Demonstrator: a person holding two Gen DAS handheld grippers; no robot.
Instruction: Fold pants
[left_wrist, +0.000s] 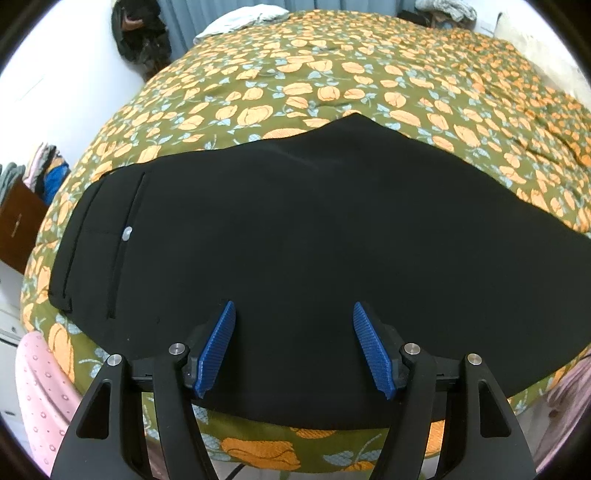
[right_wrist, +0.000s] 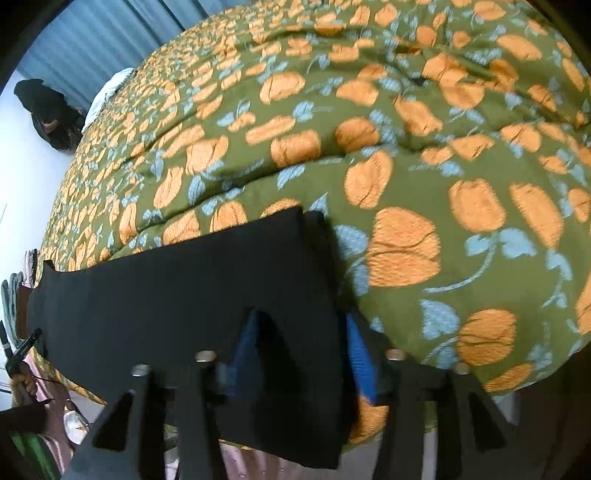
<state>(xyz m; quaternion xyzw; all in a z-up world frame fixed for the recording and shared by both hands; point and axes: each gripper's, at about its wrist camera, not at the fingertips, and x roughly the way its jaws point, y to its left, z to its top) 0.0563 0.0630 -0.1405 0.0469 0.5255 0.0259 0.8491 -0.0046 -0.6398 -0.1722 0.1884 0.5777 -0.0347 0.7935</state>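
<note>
Olive-green quilted bedspread (left_wrist: 332, 88) printed with orange blossoms and pale blue leaves, filling most of both views. In the left wrist view, at far left: a brown wooden cabinet (left_wrist: 18, 229) with stacked clothes (left_wrist: 44, 166) on top, pink dotted fabric (left_wrist: 40, 398) at lower left. Upper left: a white wall, a dark bag (left_wrist: 142, 40) hanging against it, blue-grey curtains (left_wrist: 192, 14) just beside. At top centre, white bedding (left_wrist: 240, 18) bunched at the far edge of the bed; more crumpled cloth (left_wrist: 447, 11) at upper right.

Black pants (left_wrist: 295, 240) spread flat across the middle of that view, reaching from the left edge of the bed to the right border of the frame. Waistband end at left, with belt loops, a seam line and a small pale button (left_wrist: 126, 233). Upper edge rising to a soft peak at centre. Smooth, matte, nearly free of wrinkles.

Left gripper (left_wrist: 294, 347) at bottom centre, blue ribbed pads (left_wrist: 218, 350) spread wide apart over the cloth, nothing clasped.

In the right wrist view, blurred: the same pants (right_wrist: 177, 295) as a dark band from lower left to centre, the hem end hanging off the bed's near edge at bottom. Right gripper (right_wrist: 299, 354) at bottom centre, jaws parted, blue pads either side of the hem end; released rather than clamped, as far as the blur allows.
</note>
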